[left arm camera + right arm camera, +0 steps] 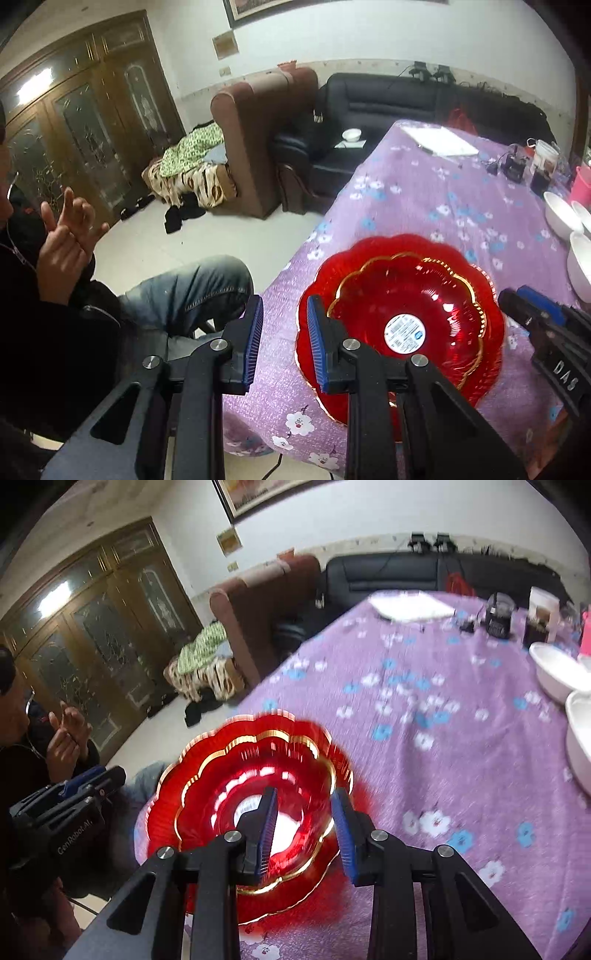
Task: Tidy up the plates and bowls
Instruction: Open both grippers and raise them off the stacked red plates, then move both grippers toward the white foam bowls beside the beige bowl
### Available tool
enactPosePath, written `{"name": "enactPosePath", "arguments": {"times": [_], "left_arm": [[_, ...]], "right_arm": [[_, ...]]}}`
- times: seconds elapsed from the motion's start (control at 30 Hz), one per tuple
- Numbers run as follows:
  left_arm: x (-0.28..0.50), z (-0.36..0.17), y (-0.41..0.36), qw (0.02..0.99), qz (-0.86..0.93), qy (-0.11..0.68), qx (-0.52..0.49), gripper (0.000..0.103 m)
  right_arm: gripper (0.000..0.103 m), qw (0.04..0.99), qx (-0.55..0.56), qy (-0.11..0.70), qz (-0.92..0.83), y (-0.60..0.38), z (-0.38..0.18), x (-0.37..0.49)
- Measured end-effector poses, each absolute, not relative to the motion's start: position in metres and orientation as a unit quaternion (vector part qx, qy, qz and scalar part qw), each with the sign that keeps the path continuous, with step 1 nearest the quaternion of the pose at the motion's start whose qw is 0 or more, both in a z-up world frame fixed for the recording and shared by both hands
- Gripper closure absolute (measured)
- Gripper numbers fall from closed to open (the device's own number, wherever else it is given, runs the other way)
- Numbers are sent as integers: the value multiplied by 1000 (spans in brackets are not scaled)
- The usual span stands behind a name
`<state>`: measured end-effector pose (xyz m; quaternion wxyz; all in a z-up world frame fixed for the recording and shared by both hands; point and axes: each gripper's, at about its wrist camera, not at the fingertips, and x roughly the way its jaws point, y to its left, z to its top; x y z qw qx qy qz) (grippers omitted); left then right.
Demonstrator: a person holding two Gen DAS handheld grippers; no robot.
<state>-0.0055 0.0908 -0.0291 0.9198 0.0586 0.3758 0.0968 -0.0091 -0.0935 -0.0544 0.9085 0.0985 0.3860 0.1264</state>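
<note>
Red plates (402, 314) stacked, smaller nested in larger, at the table's (406, 192) near left corner; white bowls (563, 214) loose along the right edge, yet to gather; left gripper (284, 343) slightly parted, empty, beside the stack's rim; right gripper (304, 830) parted, empty, above it.

My left gripper (284, 343): black angular arms, silver round screws, ribbed blue pads (254, 341). Right gripper (304, 834) is the same build w/ blue pads. White lettering on the housings, "GenRobot.AI" on left, "DAS" on right.
</note>
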Motion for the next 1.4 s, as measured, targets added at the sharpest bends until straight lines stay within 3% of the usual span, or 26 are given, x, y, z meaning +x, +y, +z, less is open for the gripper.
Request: {"name": "enactPosePath", "arguments": {"times": [0.4,0.47,0.53,0.63,1.4], "left_arm": [[-14,-6,42,932,68,344,84,80],[-14,-3,28,934,60,340,92,76],[-15,0,11,936,49,334,98,62],[-16,5,-15,940,36,321,114,51],[5,7,-176,931,-75,316,166,51]], "right_arm": [[69,921,147,339,125,-135,-23,-19],[69,921,155,336,120,-146,-23,-20],[69,922,164,332,113,-159,-22,-22],[69,925,177,321,98,-183,-21,-29],[64,933,249,254,-53,-387,-19,-71]]}}
